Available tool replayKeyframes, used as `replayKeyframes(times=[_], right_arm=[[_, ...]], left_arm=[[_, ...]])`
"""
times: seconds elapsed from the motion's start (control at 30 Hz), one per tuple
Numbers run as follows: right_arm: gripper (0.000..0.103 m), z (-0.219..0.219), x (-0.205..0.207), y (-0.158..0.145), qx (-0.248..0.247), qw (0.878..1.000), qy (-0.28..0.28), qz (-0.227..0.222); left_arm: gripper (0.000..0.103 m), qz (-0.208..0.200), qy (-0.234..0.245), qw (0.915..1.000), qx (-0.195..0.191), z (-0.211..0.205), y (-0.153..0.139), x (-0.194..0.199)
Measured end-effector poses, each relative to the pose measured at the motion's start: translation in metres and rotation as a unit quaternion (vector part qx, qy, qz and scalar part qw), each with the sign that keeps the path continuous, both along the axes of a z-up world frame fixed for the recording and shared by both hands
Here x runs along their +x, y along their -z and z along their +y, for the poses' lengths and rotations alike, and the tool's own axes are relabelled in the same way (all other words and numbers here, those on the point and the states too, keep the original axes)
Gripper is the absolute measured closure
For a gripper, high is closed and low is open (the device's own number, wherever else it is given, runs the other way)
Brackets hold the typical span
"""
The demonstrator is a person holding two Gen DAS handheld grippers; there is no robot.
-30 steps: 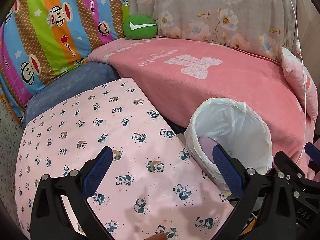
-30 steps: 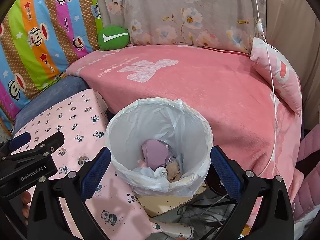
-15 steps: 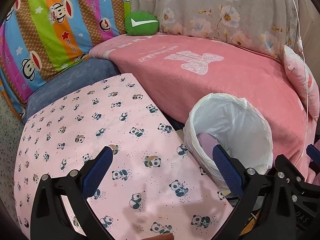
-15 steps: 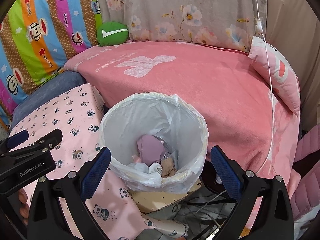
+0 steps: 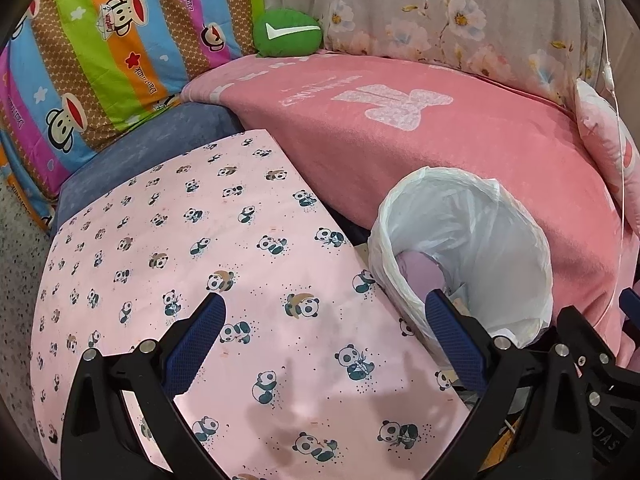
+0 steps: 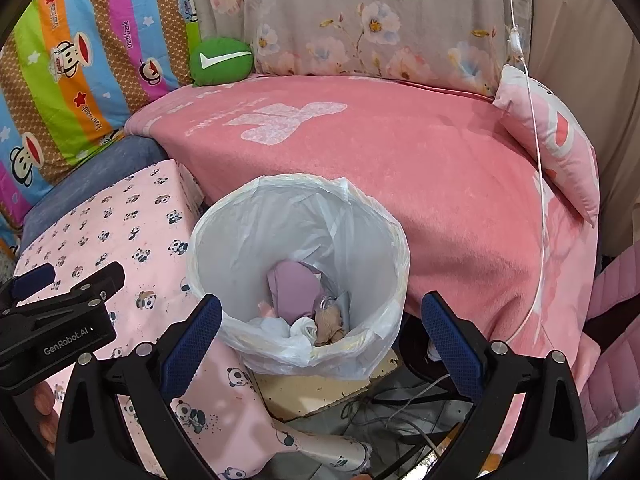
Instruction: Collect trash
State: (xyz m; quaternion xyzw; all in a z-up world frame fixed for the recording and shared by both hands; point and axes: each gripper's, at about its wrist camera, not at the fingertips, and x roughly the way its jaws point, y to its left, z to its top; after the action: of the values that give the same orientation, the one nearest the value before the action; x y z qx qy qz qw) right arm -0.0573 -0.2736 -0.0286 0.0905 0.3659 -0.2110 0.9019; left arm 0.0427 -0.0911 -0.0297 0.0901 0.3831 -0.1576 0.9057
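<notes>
White plastic lined the bin [image 6: 298,272], which stood between the panda-print surface [image 5: 208,264] and the pink bed [image 6: 400,168], with crumpled trash [image 6: 316,312] already at its bottom. Both the right tool [image 6: 320,328] above the bin and the left tool [image 5: 324,332] over the surface beside it hung released and empty, with no litter visible outside, so the collecting looked finished. Since a second earlier both views had crept slightly toward the bin.

Thin glossy plastic bin liner [image 6: 352,216]; seemingly fleecy matt pink blanket [image 6: 420,160].

A panda-print pink cloth [image 5: 240,264] lies beneath the gripper; ahead, a pink blanket [image 5: 420,136] — a round green cushion [image 5: 287,33] at its far edge, a striped monkey-print quilt [image 5: 100,52] far left.
</notes>
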Motion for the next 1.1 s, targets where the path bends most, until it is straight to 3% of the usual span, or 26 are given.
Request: replayKeyframes(times=[1.1], right_arm=[[0.005,-0.012,0.0,0.008,0.008,1.0,0.004,0.002]], left_arm=[[0.007,-0.004,0.012,0.9997,0.02,-0.017,0.004,-0.007]])
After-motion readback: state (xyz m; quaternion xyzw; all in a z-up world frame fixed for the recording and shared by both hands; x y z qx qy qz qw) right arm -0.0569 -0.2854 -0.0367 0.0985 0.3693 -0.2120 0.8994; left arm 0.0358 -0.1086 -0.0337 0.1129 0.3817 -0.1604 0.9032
